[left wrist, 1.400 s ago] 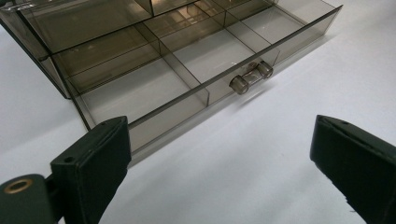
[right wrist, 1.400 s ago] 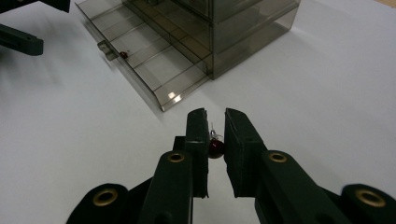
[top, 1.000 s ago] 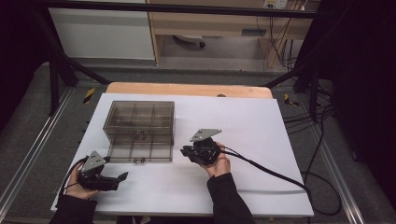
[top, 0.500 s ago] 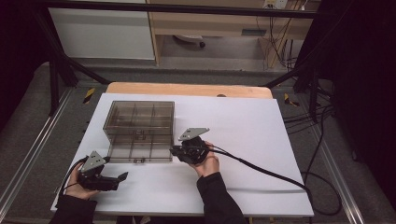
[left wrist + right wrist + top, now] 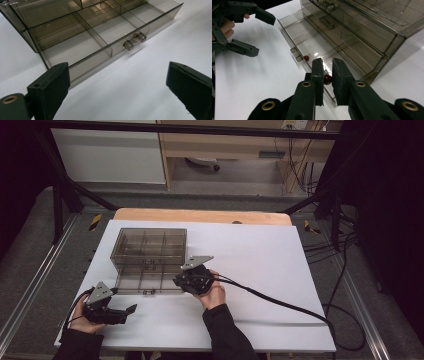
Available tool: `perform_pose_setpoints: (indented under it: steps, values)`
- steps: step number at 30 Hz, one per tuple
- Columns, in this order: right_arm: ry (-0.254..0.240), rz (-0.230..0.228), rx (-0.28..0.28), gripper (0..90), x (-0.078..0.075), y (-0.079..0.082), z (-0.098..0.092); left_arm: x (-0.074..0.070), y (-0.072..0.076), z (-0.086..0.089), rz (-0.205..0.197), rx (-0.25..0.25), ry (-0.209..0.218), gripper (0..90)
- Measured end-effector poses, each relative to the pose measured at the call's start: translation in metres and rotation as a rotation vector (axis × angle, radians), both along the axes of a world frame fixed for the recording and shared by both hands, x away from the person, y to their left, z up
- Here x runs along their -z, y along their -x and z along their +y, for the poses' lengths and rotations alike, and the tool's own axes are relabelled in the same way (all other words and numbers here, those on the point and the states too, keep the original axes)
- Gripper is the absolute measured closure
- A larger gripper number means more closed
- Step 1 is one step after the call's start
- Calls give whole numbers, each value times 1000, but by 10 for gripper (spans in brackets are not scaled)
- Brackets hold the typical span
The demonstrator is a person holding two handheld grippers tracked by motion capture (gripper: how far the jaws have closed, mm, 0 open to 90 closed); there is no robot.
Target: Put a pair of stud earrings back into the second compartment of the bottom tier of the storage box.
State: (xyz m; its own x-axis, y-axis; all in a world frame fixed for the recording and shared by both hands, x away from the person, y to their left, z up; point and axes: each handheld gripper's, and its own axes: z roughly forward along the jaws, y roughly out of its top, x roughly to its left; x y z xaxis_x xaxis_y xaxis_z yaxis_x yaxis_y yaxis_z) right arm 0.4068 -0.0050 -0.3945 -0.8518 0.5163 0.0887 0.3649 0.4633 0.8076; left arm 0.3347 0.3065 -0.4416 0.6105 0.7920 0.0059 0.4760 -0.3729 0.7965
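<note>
A smoky clear drawer box [image 5: 150,244] stands on the white table, its bottom drawer [image 5: 145,284] pulled out toward me. My right gripper [image 5: 181,281] is at the drawer's right front corner, shut on a small dark red bead [image 5: 327,79] held just over the drawer's end compartment [image 5: 317,47]. A second small red spot [image 5: 306,57] shows beside the drawer handle [image 5: 296,54]; bead or reflection, I cannot tell. My left gripper [image 5: 129,312] rests at the front left, jaws wide open and empty, facing the open drawer [image 5: 75,47] and its handle [image 5: 135,41].
The white table sheet [image 5: 280,270] stretches bare to the right of the box. A black cable [image 5: 280,302] trails from the right gripper across it to the right edge. The box's upper drawers [image 5: 362,27] are shut.
The right hand has slid left across the table, from right of the box to the open drawer's front right corner. The left hand has stayed where it was.
</note>
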Motion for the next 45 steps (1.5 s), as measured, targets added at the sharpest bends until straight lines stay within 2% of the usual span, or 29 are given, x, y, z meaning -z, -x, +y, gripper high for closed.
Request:
perform_pose_setpoints:
  steps: [32,45]
  values:
    - [5,17,-36,804,11,-12,51,0,0,0,0,3,1,54]
    - [13,28,-36,804,21,-20,71,0,0,0,0,4,1,54]
